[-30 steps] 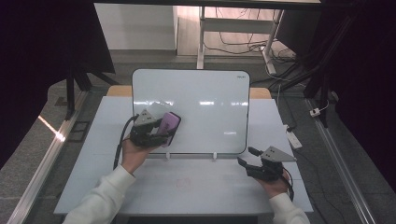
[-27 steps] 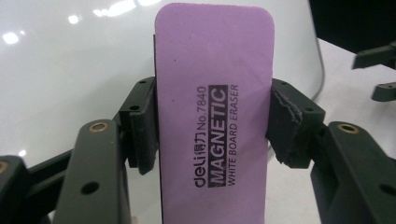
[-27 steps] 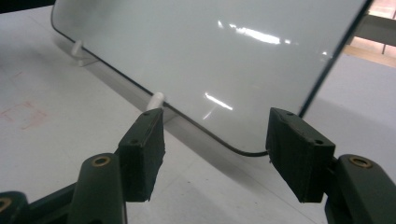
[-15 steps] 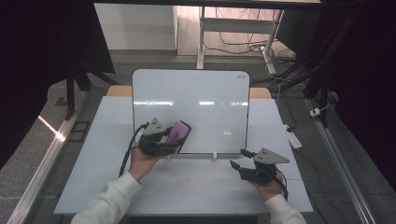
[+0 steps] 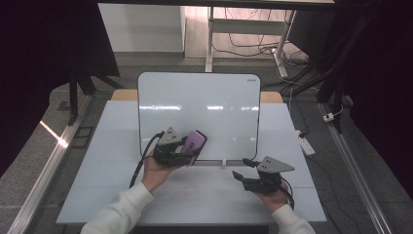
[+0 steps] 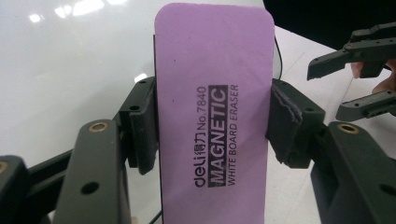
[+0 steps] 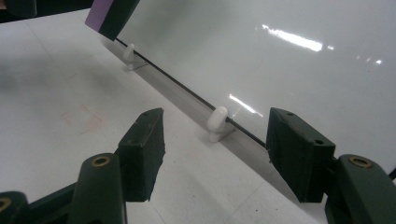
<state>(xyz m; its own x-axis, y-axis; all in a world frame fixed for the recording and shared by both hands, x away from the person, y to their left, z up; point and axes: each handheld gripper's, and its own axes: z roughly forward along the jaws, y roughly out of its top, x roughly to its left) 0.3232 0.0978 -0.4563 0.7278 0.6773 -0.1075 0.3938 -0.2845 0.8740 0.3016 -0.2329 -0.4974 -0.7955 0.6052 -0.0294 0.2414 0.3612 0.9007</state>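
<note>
- Since a second ago, the left gripper (image 5: 187,148) has carried the purple eraser (image 5: 195,142) right and nearer, toward the whiteboard (image 5: 199,105)'s lower edge.
- Its jaws clamp the eraser's long sides, probably leaving the underside free for wiping.
- Printed label: "deli No.7840 MAGNETIC WHITE BOARD ERASER" (image 6: 215,135).
- Right gripper (image 5: 243,171), jaws apart and empty, hovers over the table (image 5: 97,161) near the board's white foot (image 7: 217,122).

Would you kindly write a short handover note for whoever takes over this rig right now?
Left hand-held gripper: shut on the purple eraser, held at the lower edge of the whiteboard.
Right hand-held gripper: open, holding nothing, low over the table near the whiteboard's white support peg.
Done: eraser picked up; the board looks clean.
Left: probably set the eraser down.
</note>
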